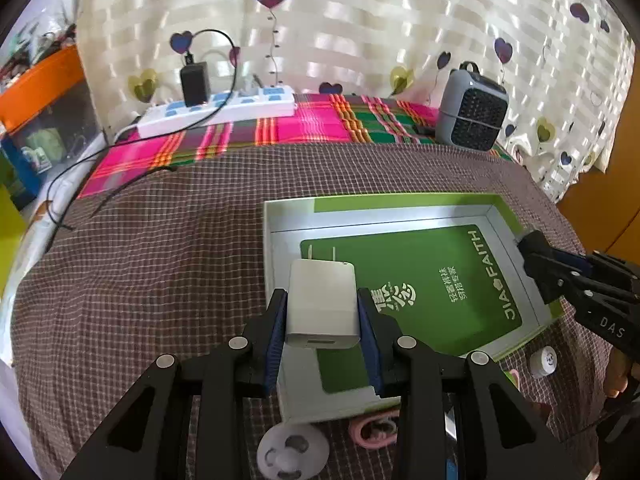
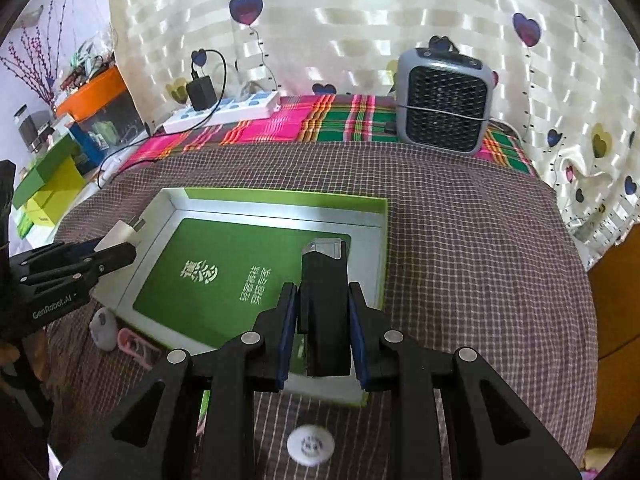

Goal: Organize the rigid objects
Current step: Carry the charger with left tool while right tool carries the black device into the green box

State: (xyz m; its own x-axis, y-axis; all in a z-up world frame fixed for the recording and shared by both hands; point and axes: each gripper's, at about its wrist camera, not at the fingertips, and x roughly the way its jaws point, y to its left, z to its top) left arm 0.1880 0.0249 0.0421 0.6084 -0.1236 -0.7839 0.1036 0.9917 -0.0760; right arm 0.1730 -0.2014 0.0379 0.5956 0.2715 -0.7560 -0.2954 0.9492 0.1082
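A shallow silver tray with green edges and a green card inside (image 1: 496, 216) (image 2: 176, 200) lies on the checked cloth. My left gripper (image 1: 322, 312) is shut on a white plug charger (image 1: 322, 300) and holds it over the tray's left part; the charger also shows in the right wrist view (image 2: 120, 234). My right gripper (image 2: 323, 320) is shut on a black rectangular object with a clear cap (image 2: 323, 300), held over the tray's right part. The right gripper shows at the tray's right rim in the left wrist view (image 1: 556, 264).
A small white round object (image 2: 310, 446) (image 1: 543, 361), a pink clip (image 1: 376, 430) (image 2: 136, 346) and a white disc (image 1: 292, 454) lie near the tray's front. At the back stand a grey fan heater (image 2: 442, 102) and a white power strip with a black adapter (image 1: 216, 114).
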